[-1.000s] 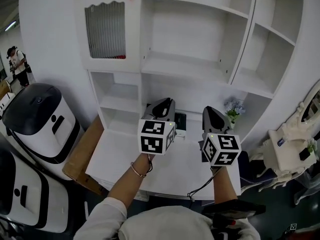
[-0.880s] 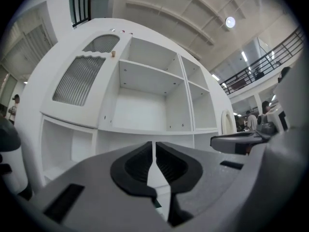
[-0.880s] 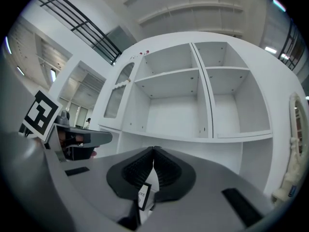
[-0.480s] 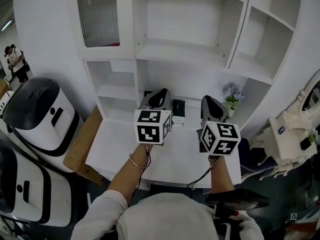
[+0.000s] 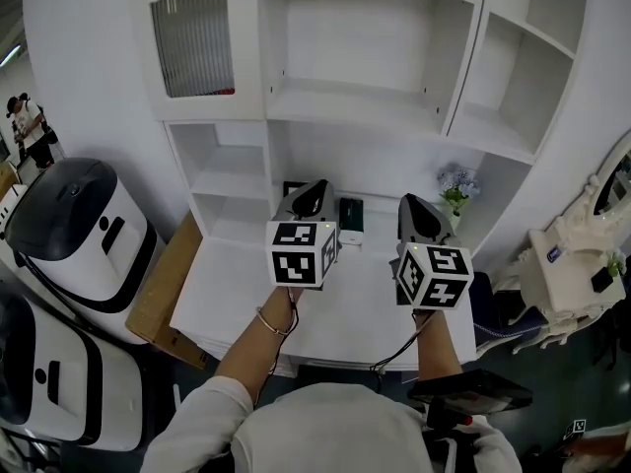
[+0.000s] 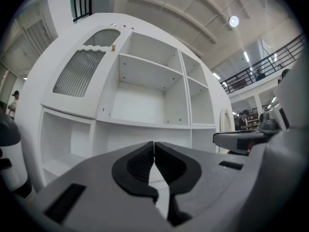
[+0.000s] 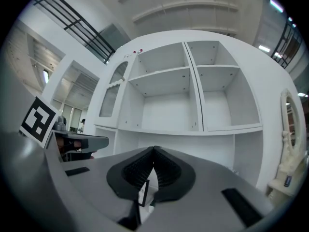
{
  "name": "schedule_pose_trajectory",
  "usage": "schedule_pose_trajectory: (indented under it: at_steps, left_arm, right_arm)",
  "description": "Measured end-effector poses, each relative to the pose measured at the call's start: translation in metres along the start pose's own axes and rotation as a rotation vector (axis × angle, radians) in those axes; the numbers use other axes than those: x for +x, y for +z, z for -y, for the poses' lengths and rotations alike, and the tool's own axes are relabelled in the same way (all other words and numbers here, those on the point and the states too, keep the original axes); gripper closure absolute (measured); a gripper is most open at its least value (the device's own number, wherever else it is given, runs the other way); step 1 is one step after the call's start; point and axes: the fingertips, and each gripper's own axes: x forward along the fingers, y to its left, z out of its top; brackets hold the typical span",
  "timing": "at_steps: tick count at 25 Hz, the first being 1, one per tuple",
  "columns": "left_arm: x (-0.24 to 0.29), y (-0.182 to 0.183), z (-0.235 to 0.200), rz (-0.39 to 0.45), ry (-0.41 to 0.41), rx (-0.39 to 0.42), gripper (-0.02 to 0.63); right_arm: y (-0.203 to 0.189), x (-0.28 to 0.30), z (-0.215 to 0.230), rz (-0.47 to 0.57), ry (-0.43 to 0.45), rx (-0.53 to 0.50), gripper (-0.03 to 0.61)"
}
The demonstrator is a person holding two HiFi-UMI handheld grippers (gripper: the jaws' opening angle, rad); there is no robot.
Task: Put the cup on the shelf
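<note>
No cup shows in any view now. Both grippers are held side by side over the white desk (image 5: 232, 289), pointing at the white shelf unit (image 5: 355, 106). The left gripper (image 5: 314, 193) is shut with nothing between its jaws, and its pads meet in the left gripper view (image 6: 154, 145). My right gripper (image 5: 415, 208) is likewise shut and empty, its pads touching in the right gripper view (image 7: 154, 150). The shelf compartments (image 7: 164, 98) in view stand empty.
A dark card or box (image 5: 350, 215) and a small bunch of pale flowers (image 5: 455, 190) sit at the back of the desk. Two white-and-black machines (image 5: 79, 230) and a cardboard sheet (image 5: 163, 294) stand at the left. An ornate white chair (image 5: 572, 279) is at the right.
The head view has tipped downward, so the white cup on the top shelf has slipped out of the picture. Both grippers stay almost where they were.
</note>
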Motion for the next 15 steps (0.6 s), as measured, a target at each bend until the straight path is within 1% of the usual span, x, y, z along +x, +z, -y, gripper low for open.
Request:
schedule_pose_trajectory:
  at_steps: [3,15]
  left_arm:
    - [0.002,-0.003,0.004,-0.004,-0.001,-0.002,0.603]
    - [0.002,-0.018,0.012,-0.027,0.017,-0.007,0.604]
  right_arm:
    - [0.000,-0.001,0.005,0.003,0.004,0.018,0.557]
    - [-0.012,-0.002,0.012,-0.010,0.020,0.026,0.557]
